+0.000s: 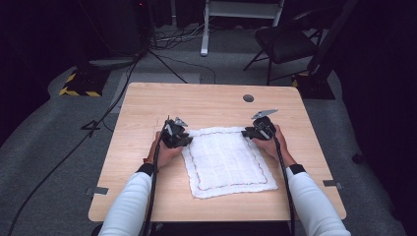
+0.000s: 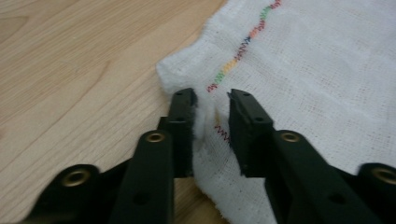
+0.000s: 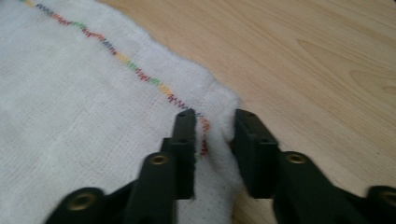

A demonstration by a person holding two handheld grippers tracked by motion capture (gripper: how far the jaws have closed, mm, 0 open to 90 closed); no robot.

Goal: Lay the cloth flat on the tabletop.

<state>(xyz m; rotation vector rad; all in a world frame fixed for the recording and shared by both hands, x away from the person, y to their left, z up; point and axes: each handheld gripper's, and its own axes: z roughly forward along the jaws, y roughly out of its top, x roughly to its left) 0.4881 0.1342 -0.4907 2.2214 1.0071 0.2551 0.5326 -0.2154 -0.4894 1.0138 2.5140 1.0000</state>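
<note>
A white cloth (image 1: 226, 160) with a multicoloured zigzag stitch near its hem lies flat on the wooden table (image 1: 147, 108), slightly askew. My left gripper (image 1: 184, 141) is at the cloth's far left corner. In the left gripper view the jaws (image 2: 211, 100) pinch a raised fold of the cloth (image 2: 317, 70) between them. My right gripper (image 1: 249, 132) is at the far right corner. There its jaws (image 3: 215, 121) hold a bunched ridge of the cloth (image 3: 60, 93) at the hem. Both hands rest low on the tabletop.
A round grey cap (image 1: 248, 98) sits in the table near the far edge. Beyond the table stand a black folding chair (image 1: 285, 42), a white frame leg (image 1: 204, 29) and a yellow-and-black striped base (image 1: 81, 83), with cables across the floor.
</note>
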